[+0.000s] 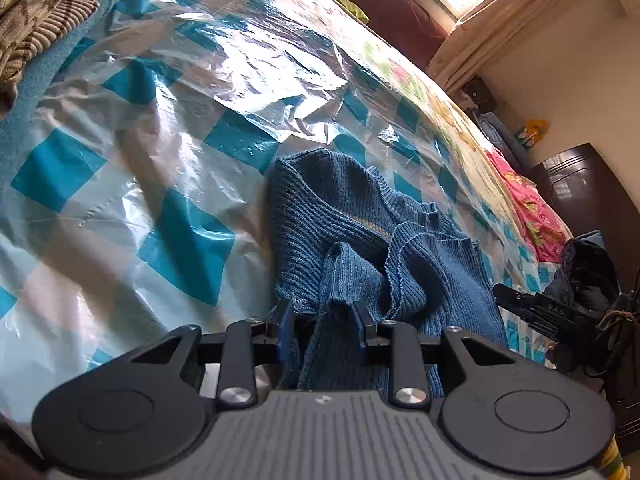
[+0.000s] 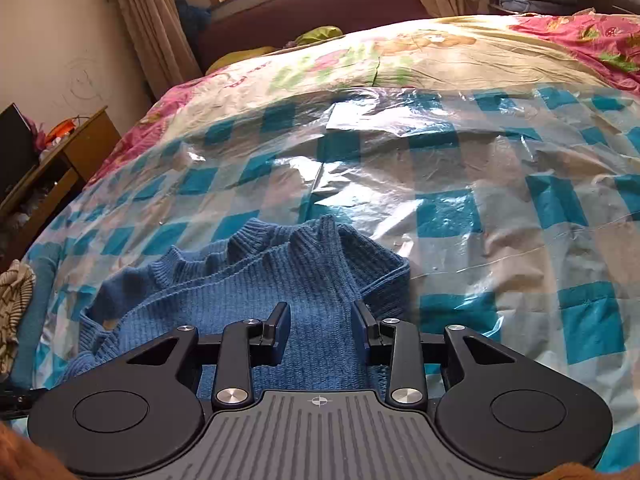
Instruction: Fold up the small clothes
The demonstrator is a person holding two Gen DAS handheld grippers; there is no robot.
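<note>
I'm over the bed now, and the crumpled blue ribbed-knit sweater lies on the clear plastic sheet with teal checks, bunched toward the near edge. From my left camera, the left gripper has its jaws apart, and a fold of the knit runs up between them; I see the cloth against the tips, but the pads don't appear to press on it. At three o'clock in that same view, the dark fingers of my other tool poke in beside the sweater's edge. Over on the right camera, the right gripper also stands parted, hovering over the sweater's flat ribbed body, with knit showing in the gap and nothing pinched. The ribbed collar curls up at twelve o'clock from those tips. Beyond the sheet, at twelve o'clock, a pink and yellow floral quilt covers the rest of the bed. A brown striped fabric heap sits at ten o'clock in the left view, well apart from the sweater.
</note>
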